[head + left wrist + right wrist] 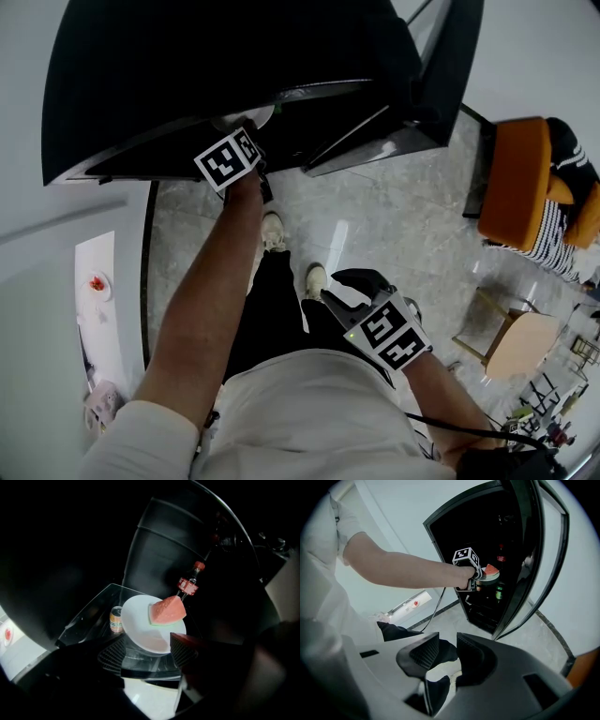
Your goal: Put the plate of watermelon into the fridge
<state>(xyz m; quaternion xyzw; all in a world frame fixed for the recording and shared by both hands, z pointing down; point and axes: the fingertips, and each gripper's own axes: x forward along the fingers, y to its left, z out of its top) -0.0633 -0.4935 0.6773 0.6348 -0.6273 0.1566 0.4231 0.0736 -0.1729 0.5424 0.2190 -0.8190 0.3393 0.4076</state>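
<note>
Left gripper [149, 652] is reaching into the fridge [480, 527], jaws standing wide apart, gripping nothing. Plate [140, 630] with watermelon wedge [167, 611] is sitting on the glass shelf [89, 616] just ahead, its near rim between the pads. Can [116, 619] is standing just beyond the left pad. Right gripper [447, 651] is hanging outside the fridge, jaws slightly apart, empty.

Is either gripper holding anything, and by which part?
Nothing is held: the left gripper has its jaws open at the plate rim; the right gripper is empty.
</note>
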